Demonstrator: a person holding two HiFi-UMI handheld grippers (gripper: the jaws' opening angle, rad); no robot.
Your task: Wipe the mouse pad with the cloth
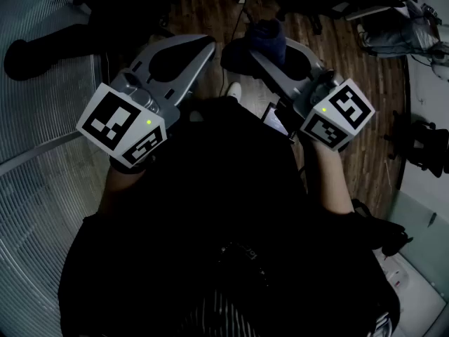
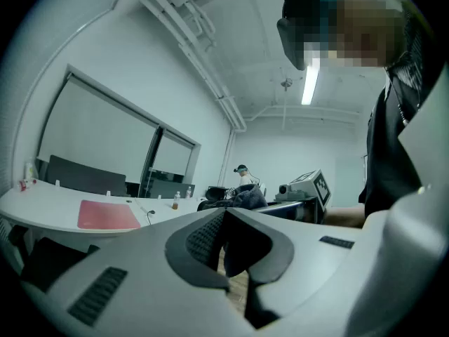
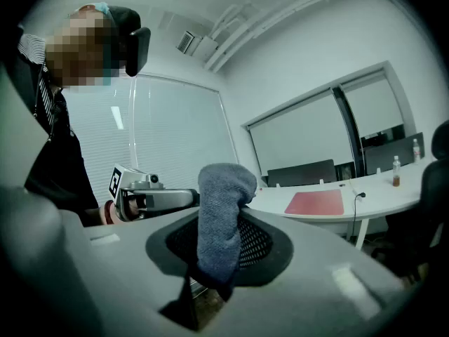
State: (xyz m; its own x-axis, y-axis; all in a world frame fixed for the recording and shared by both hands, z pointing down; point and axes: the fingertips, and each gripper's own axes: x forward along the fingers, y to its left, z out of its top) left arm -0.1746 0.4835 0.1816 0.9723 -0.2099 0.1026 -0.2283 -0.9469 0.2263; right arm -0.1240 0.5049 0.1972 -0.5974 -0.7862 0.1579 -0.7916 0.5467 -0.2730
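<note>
1. I had two grippers raised side by side in front of the person's dark torso. The left gripper (image 2: 224, 213) had its jaws together, with nothing pinched between them.
2. The right gripper (image 3: 231, 216) was clamped on the one cloth (image 3: 219, 188), a blue-grey bundle standing up out of its jaws.
3. Below both grippers lay the wood floor (image 1: 210, 5).
4. Well beyond them, one white curved table (image 3: 379, 192) carried the single red mouse pad (image 3: 316, 203), lying flat and well apart from the cloth.
5. Farther along that table stood two small bottles (image 3: 396, 170).
</note>
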